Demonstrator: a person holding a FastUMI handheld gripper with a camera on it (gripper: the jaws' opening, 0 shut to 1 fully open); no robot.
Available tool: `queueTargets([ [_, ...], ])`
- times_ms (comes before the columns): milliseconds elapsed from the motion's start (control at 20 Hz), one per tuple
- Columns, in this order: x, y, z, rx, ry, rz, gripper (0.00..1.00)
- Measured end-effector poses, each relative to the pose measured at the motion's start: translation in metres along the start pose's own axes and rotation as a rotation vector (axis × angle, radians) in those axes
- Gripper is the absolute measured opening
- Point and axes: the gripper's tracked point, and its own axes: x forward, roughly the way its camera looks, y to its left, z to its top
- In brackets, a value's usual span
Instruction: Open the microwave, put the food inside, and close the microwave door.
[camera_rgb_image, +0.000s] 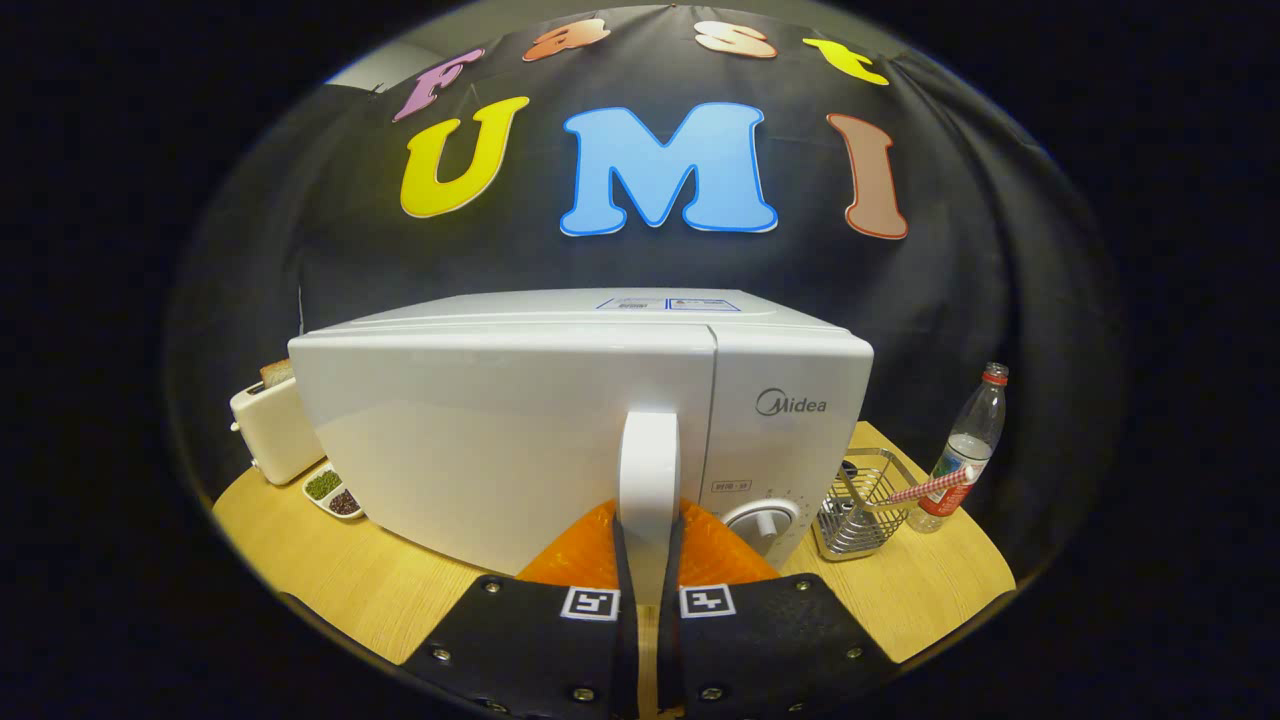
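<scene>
Booth wall (1000, 250): black cloth, hung in loose folds, closing the scene behind and to both sides. Tabletop (330, 575): pale wood grain, rounded edge, evenly lit from above. Pale ceiling strip (480, 25) visible above the cloth's upper edge.

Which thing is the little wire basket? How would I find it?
Find the big white microwave on the wooden table. Beside its dial side sits the wire basket, before a clear bottle. It alone is shiny metal mesh. The gripper is clamped on the microwave's door handle.
</scene>
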Motion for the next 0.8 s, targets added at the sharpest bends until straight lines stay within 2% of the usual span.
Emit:
queueTargets([
  [200, -0.006, 0.002, -0.003, 0.015, 0.031, -0.016, 0.08],
  [350, -0.034, 0.011, -0.010, -0.037, -0.015, -0.037, 0.08],
  [550, -0.058, 0.020, -0.021, 0.005, 0.017, -0.059, 0.08],
  [650, -0.072, 0.028, -0.026, 0.013, 0.036, -0.044, 0.09],
  [800, -0.094, 0.043, -0.033, 0.048, 0.052, -0.009, 0.18],
])
